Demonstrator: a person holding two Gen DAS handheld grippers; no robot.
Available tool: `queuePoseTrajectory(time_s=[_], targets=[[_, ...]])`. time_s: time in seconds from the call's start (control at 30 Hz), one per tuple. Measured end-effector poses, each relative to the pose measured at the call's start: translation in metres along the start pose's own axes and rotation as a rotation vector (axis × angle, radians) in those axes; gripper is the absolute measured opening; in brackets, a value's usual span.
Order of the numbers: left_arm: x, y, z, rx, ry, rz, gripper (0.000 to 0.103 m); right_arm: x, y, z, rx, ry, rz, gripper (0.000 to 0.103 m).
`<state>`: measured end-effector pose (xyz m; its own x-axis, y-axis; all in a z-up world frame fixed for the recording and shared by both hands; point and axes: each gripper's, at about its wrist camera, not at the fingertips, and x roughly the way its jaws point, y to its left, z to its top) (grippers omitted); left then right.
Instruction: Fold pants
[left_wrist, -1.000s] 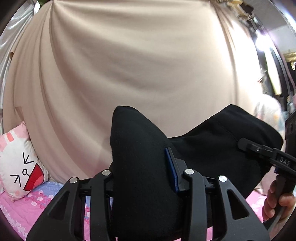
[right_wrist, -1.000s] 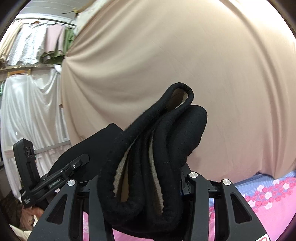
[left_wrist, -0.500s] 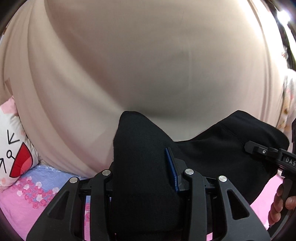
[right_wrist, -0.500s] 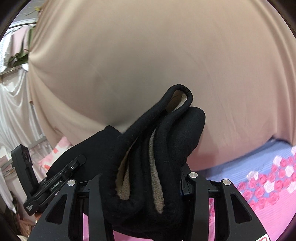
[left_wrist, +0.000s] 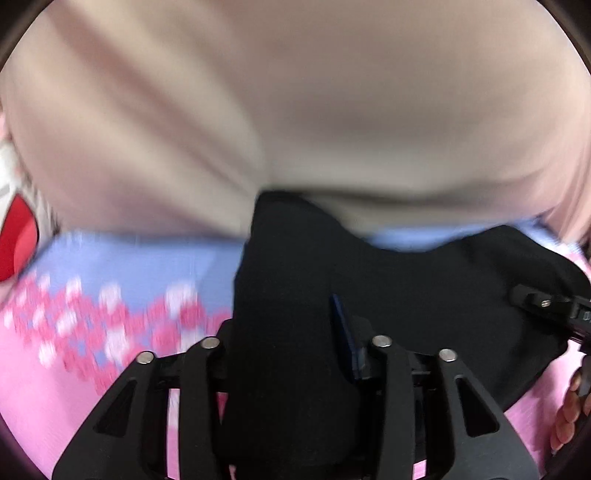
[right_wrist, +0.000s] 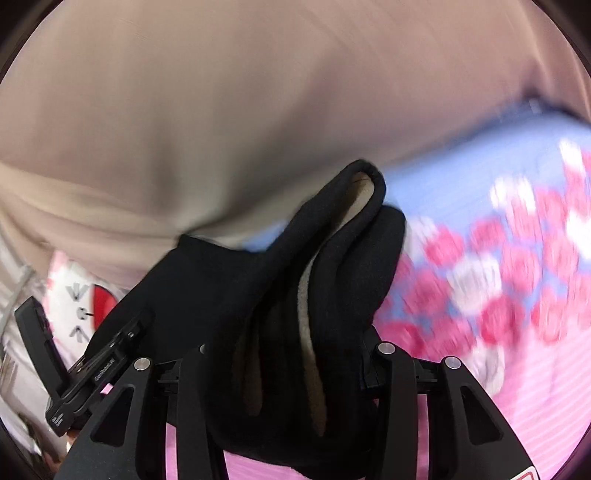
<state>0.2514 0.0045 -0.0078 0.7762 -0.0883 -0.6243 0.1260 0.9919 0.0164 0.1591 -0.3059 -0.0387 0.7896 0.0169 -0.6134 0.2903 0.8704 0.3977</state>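
Left wrist view: the left gripper (left_wrist: 291, 354) has a bunch of the black pants (left_wrist: 424, 295) between its jaws; they have just been opening a little, yet cloth fills the gap. From there the pants stretch towards 3 o'clock, where the right gripper (left_wrist: 546, 306) shows. In the right wrist view the right gripper (right_wrist: 288, 354) clamps a thick roll of waistband with pale fleece lining, its jaws partway apart and filled; the left gripper (right_wrist: 92, 369) sits at 8 o'clock. To do this well, I judge both ends should come down level and taut onto the bed (left_wrist: 122, 273) before letting go. Its sheet is pink and lilac with flowers; a beige curtain (left_wrist: 295, 103) hangs behind, and a cartoon pillow (right_wrist: 74, 295) lies at 9 o'clock.
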Motion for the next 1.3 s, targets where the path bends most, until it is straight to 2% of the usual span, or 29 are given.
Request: queuePoseTrajectory(time_s=[0.03, 0.07, 0.1, 0.13, 0.17, 0.23, 0.33, 0.4, 0.43, 0.47, 0.53, 0.6, 0.67, 0.7, 0.77, 0.8, 0.83, 0.87, 1.0, 1.1, 1.17, 1.23, 1.3], targets=[[0.011, 0.002, -0.007, -0.017, 0.063, 0.023, 0.056, 0.002, -0.004, 0.000, 0.024, 0.021, 0.010, 0.053], [0.012, 0.003, -0.010, -0.034, 0.074, 0.034, 0.069, 0.004, -0.012, 0.000, 0.066, 0.055, 0.031, 0.058], [0.010, 0.009, -0.009, -0.060, 0.071, 0.051, 0.078, 0.005, -0.016, 0.001, 0.091, 0.077, 0.038, 0.058], [0.009, 0.014, -0.007, -0.076, 0.090, 0.093, 0.094, 0.002, -0.019, 0.000, 0.108, 0.085, 0.057, 0.058], [0.006, 0.018, -0.005, -0.085, 0.102, 0.106, 0.094, -0.004, -0.023, 0.000, 0.126, 0.086, 0.053, 0.064], [-0.012, 0.034, -0.001, -0.131, 0.124, 0.084, 0.094, -0.023, -0.027, 0.001, 0.145, 0.058, 0.002, 0.069], [-0.045, 0.060, 0.014, -0.152, 0.065, 0.118, 0.093, -0.072, -0.024, 0.008, 0.125, -0.077, -0.107, 0.070], [-0.056, 0.064, 0.032, -0.133, 0.022, 0.105, 0.093, -0.096, -0.009, 0.022, 0.013, -0.142, -0.136, 0.056], [-0.060, 0.061, 0.045, -0.127, -0.002, 0.087, 0.093, -0.099, 0.009, 0.027, -0.055, -0.151, -0.152, 0.034], [-0.065, 0.050, 0.053, -0.123, -0.016, 0.073, 0.093, -0.096, 0.029, 0.032, -0.116, -0.155, -0.166, 0.019], [-0.048, 0.033, 0.070, -0.105, -0.014, 0.058, 0.093, -0.080, 0.051, 0.036, -0.192, -0.143, -0.152, 0.009], [-0.014, 0.011, 0.076, -0.084, 0.055, 0.068, 0.093, -0.045, 0.066, 0.041, -0.240, -0.098, -0.153, 0.008], [0.020, 0.000, 0.074, -0.067, 0.107, 0.102, 0.093, -0.014, 0.060, 0.045, -0.239, -0.077, -0.171, 0.008], [0.032, -0.001, 0.073, -0.059, 0.120, 0.124, 0.093, 0.003, 0.051, 0.048, -0.225, -0.061, -0.200, 0.008], [0.063, -0.003, 0.064, -0.024, 0.169, 0.191, 0.094, 0.030, 0.024, 0.051, -0.188, -0.014, -0.277, 0.000], [0.073, -0.001, 0.060, -0.028, 0.185, 0.164, 0.094, 0.037, 0.020, 0.052, -0.185, -0.018, -0.278, 0.000], [0.078, 0.003, 0.057, -0.041, 0.186, 0.148, 0.095, 0.035, 0.014, 0.052, -0.190, -0.050, -0.251, 0.000], [0.078, 0.005, 0.053, -0.055, 0.167, 0.147, 0.098, 0.034, 0.012, 0.053, -0.190, -0.046, -0.240, 0.000], [0.068, -0.004, 0.050, -0.007, 0.108, 0.197, 0.098, 0.025, 0.028, 0.052, -0.211, -0.035, -0.275, 0.000], [0.065, -0.005, 0.050, -0.001, 0.095, 0.198, 0.098, -0.001, 0.040, 0.048, -0.184, -0.065, -0.166, 0.003], [0.062, -0.005, 0.048, -0.008, 0.098, 0.189, 0.098, -0.011, 0.043, 0.038, -0.220, -0.069, -0.182, 0.003], [0.060, -0.005, 0.049, -0.012, 0.100, 0.186, 0.098, -0.012, 0.030, 0.025, -0.262, -0.047, -0.262, 0.000], [0.058, -0.007, 0.049, -0.010, 0.101, 0.191, 0.098, -0.013, 0.010, 0.018, -0.210, -0.043, -0.216, 0.000]])
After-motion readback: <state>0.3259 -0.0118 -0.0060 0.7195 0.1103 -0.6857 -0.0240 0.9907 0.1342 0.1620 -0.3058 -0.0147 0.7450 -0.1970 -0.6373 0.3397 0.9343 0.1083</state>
